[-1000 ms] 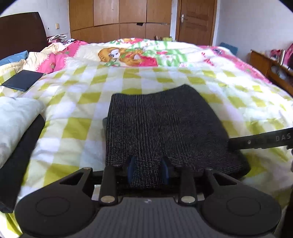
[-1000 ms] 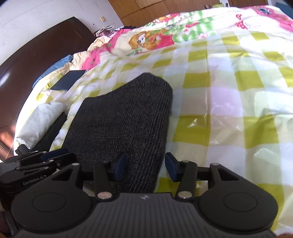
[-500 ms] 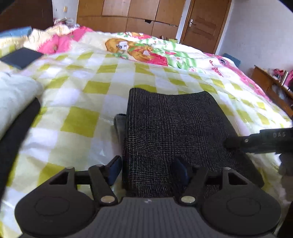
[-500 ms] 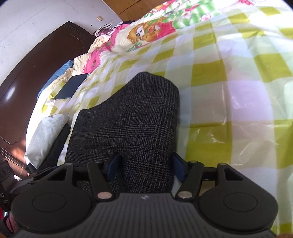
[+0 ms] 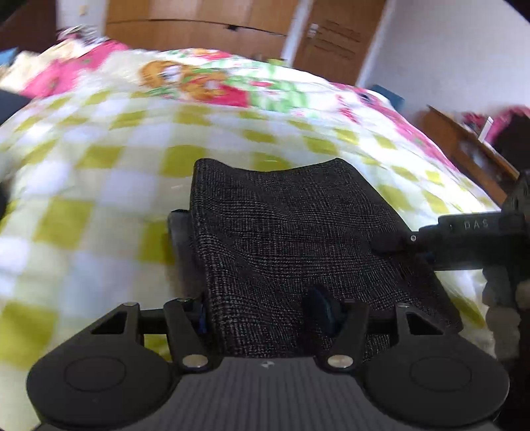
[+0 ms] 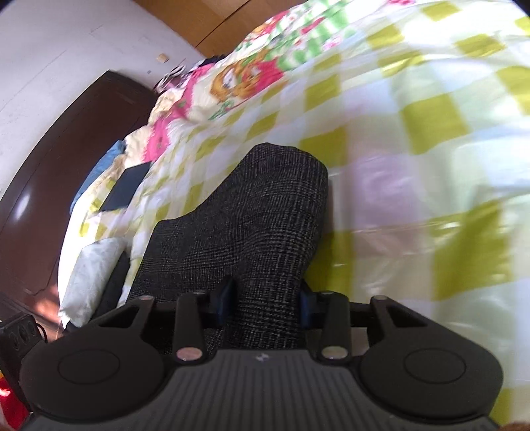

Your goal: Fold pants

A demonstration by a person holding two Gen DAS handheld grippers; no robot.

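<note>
The folded dark grey checked pants [image 5: 291, 232] lie on the yellow-checked bedspread [image 5: 99, 172]. My left gripper [image 5: 265, 311] is shut on the near left edge of the pants, with cloth bunched between its blue pads. My right gripper [image 6: 265, 303] is shut on the near right edge of the pants [image 6: 245, 215]. The right gripper's finger also shows in the left wrist view [image 5: 463, 232], at the pants' right side. The near part of the pants is raised off the bedspread [image 6: 430, 165].
A dark wooden headboard [image 6: 49, 165], a blue pillow [image 6: 99, 165], a dark flat book [image 6: 126, 192] and a white pillow [image 6: 89, 268] lie to the left. A wooden wardrobe [image 5: 198, 30], a door [image 5: 331, 43] and a wooden side cabinet [image 5: 463, 146] stand beyond the bed.
Both grippers went from open around the near pants edge to closed on it. The near edge has lifted and the views have swung, blurring the bed.
</note>
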